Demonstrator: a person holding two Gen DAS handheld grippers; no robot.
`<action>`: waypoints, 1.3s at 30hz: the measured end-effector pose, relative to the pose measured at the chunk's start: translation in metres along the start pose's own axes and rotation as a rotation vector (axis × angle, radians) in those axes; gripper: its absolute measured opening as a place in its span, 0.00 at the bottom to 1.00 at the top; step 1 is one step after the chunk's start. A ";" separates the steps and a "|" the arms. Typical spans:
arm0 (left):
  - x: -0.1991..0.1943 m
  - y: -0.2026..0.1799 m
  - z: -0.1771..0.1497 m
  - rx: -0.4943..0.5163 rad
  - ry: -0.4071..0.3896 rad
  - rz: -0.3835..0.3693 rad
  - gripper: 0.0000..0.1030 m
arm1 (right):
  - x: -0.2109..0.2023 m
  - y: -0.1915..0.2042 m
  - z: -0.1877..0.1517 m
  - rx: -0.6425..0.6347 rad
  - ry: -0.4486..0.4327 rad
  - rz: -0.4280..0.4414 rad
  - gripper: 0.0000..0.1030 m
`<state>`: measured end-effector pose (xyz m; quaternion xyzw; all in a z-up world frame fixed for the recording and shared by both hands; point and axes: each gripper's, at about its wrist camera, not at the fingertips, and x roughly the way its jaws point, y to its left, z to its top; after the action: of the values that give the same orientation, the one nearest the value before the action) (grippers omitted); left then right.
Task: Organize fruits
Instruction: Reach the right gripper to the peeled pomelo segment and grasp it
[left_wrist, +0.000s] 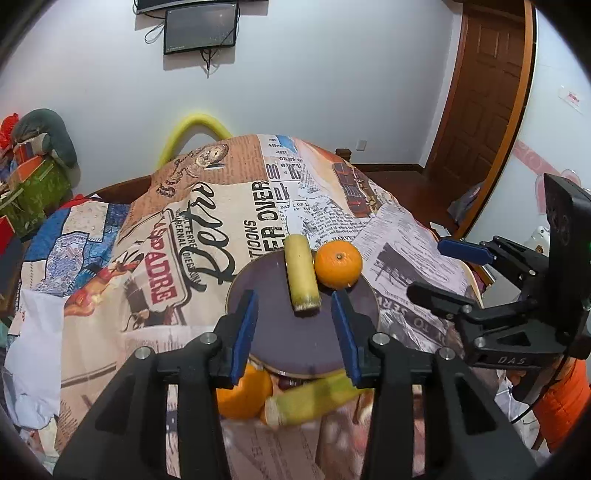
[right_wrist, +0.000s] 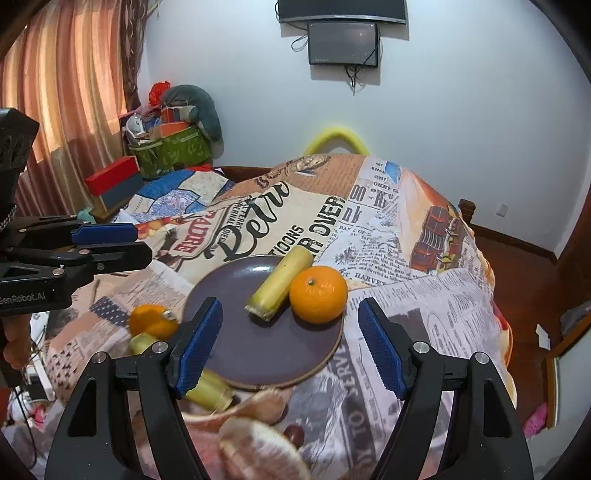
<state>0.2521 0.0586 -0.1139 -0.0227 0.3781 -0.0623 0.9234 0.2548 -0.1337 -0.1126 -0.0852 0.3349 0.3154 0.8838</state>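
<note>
Purple plate (right_wrist: 236, 354) on newsprint-covered table (right_wrist: 424, 295): orange (right_wrist: 318, 294) touching pale yellow stalk piece (right_wrist: 280, 282); left tool (left_wrist: 295, 332) and right tool (right_wrist: 290, 349) apart, empty; second orange (right_wrist: 152, 320) beside plate

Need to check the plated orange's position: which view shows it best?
Right wrist view: the orange sits whole and unobstructed on the plate beside the yellow stalk. Left wrist view shows it smaller, at the plate's far edge.
</note>
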 end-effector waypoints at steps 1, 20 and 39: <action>-0.005 0.000 -0.004 0.001 -0.003 0.002 0.44 | -0.004 0.001 -0.002 0.004 -0.002 -0.003 0.71; -0.025 0.011 -0.086 -0.064 0.083 0.039 0.52 | -0.028 0.004 -0.076 0.117 0.067 -0.018 0.74; 0.024 0.036 -0.129 -0.135 0.241 0.040 0.52 | 0.005 -0.007 -0.126 0.162 0.221 0.007 0.54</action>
<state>0.1815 0.0920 -0.2259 -0.0696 0.4900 -0.0205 0.8687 0.1937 -0.1822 -0.2121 -0.0469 0.4549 0.2790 0.8444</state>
